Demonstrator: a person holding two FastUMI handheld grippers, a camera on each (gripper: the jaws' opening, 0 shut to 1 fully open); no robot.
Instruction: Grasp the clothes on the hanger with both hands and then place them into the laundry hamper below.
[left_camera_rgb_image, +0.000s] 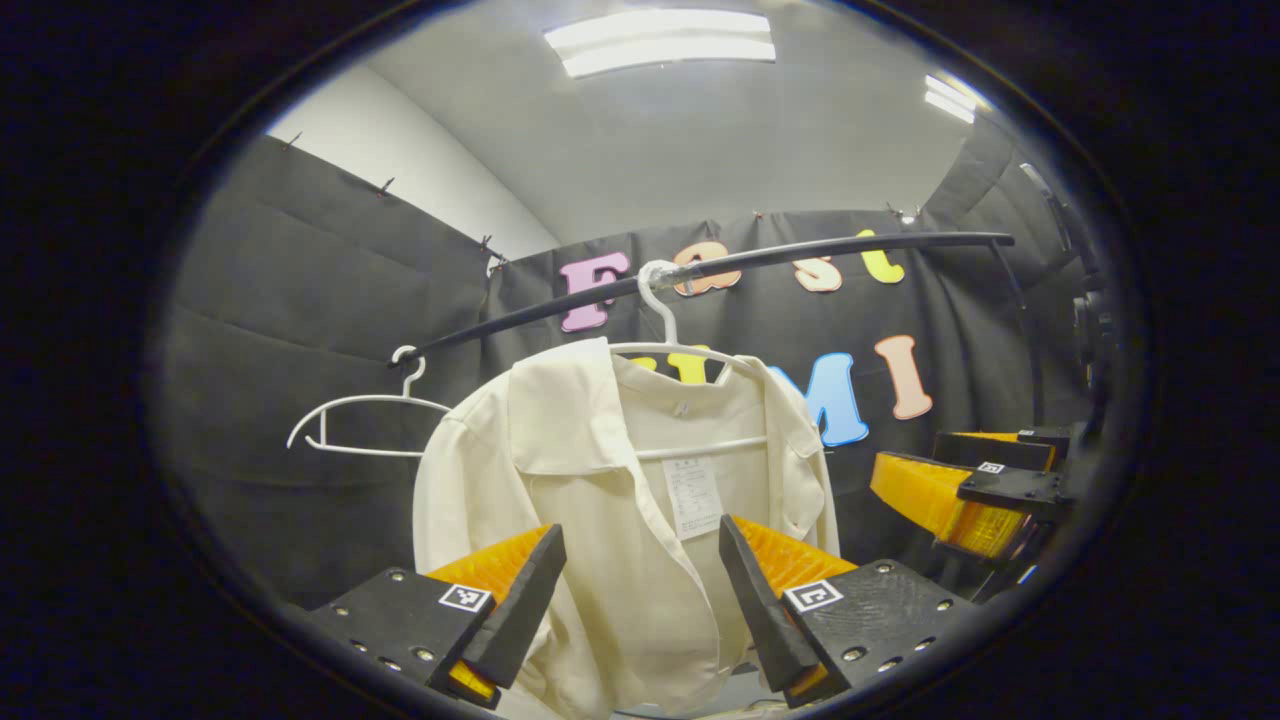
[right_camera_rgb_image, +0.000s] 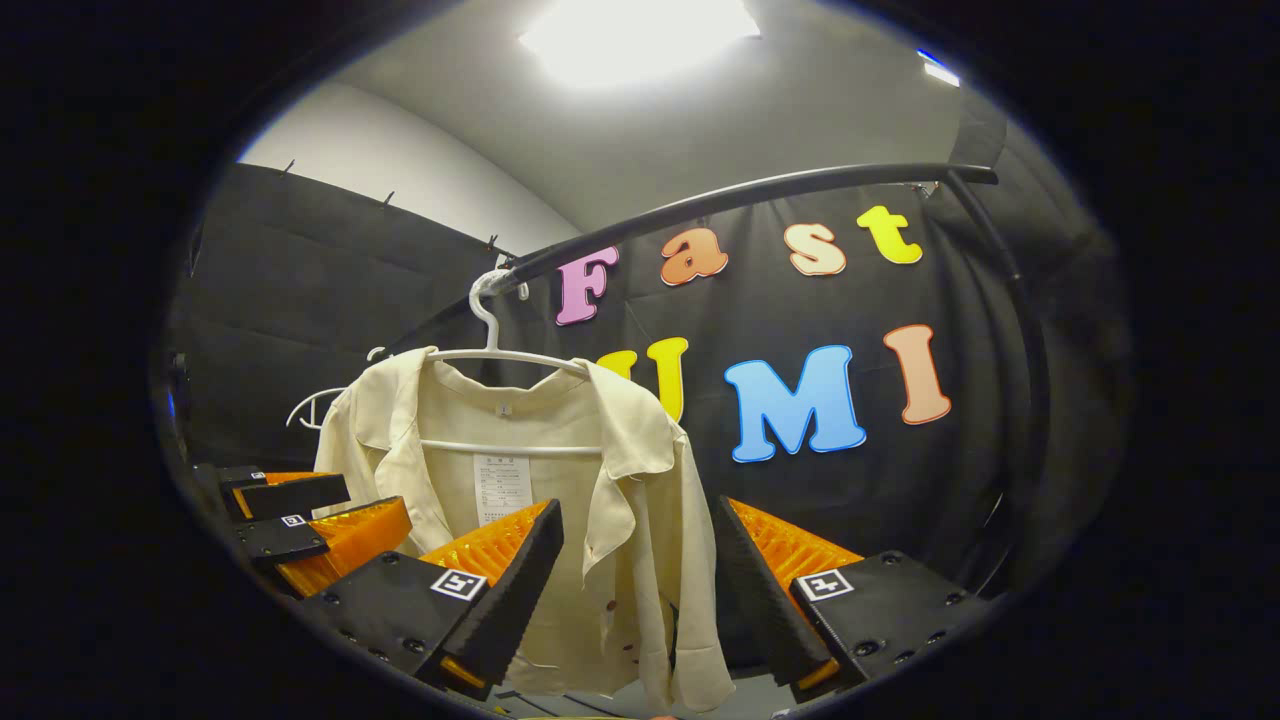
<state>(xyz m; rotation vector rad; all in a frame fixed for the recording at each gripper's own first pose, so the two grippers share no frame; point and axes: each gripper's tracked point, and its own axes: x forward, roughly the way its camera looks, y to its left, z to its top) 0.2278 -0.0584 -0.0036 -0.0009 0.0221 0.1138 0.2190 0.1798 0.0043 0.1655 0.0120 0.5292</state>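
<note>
In the left gripper view, our left gripper (left_camera_rgb_image: 640, 590) is spread wide and holds nothing. The cream shirt (left_camera_rgb_image: 610, 500) hangs straight ahead of it, the open front placket showing in the gap between the two fingers, but we cannot tell whether the cloth is touched yet. The shirt sits on a white hanger (left_camera_rgb_image: 690, 355) hooked over the black rail (left_camera_rgb_image: 720, 265) above and ahead of us. An empty hanger (left_camera_rgb_image: 365, 420) hangs farther along the rail, up and to the left of the fingers. The right gripper (left_camera_rgb_image: 960, 490) shows off to the right, level with the shirt's hem side.

In the right gripper view, our right gripper (right_camera_rgb_image: 640, 590) is likewise spread wide and empty. The shirt (right_camera_rgb_image: 520, 480) hangs ahead and a little left of its gap, with the near sleeve and front edge dropping between the fingers. The left gripper (right_camera_rgb_image: 300, 520) shows at the far left, beside the shirt's other shoulder.

The hamper is out of sight below. To do this grasp well, we judge that each gripper should advance onto its own shoulder or front panel, take a full fold of cloth deep between the pads, and close together before lifting the shirt up and clear of the hanger.
</note>
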